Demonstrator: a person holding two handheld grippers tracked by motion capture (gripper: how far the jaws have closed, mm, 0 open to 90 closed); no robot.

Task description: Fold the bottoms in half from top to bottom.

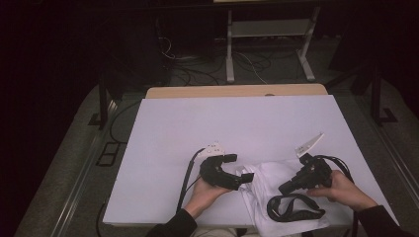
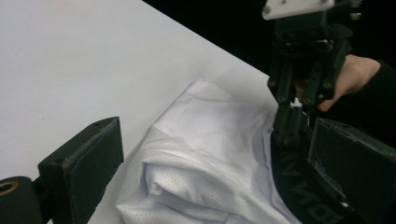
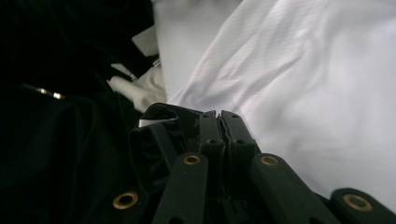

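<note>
A crumpled white mesh garment [image 1: 269, 185] lies at the table's near edge, between my two hands. A black elastic band [image 1: 294, 208] with pale lettering loops across its near right part. My right gripper [image 1: 285, 188] points left and down, its jaws shut on that black band [image 3: 156, 135]; the right gripper view has them pressed together [image 3: 219, 122] over the white cloth [image 3: 317, 84]. My left gripper [image 1: 242, 169] rests left of the garment, open. In the left gripper view, its jaws stand wide, the folded cloth [image 2: 201, 163] lies ahead of them, and the right gripper [image 2: 290, 128] pinches the band [image 2: 299, 184].
A white sheet [image 1: 237, 123] covers the table, with a strip of wooden top [image 1: 237, 91] at the far edge. Beyond it, cables and a white metal frame [image 1: 269, 44] stand on the dark floor. Each gripper trails a black cable.
</note>
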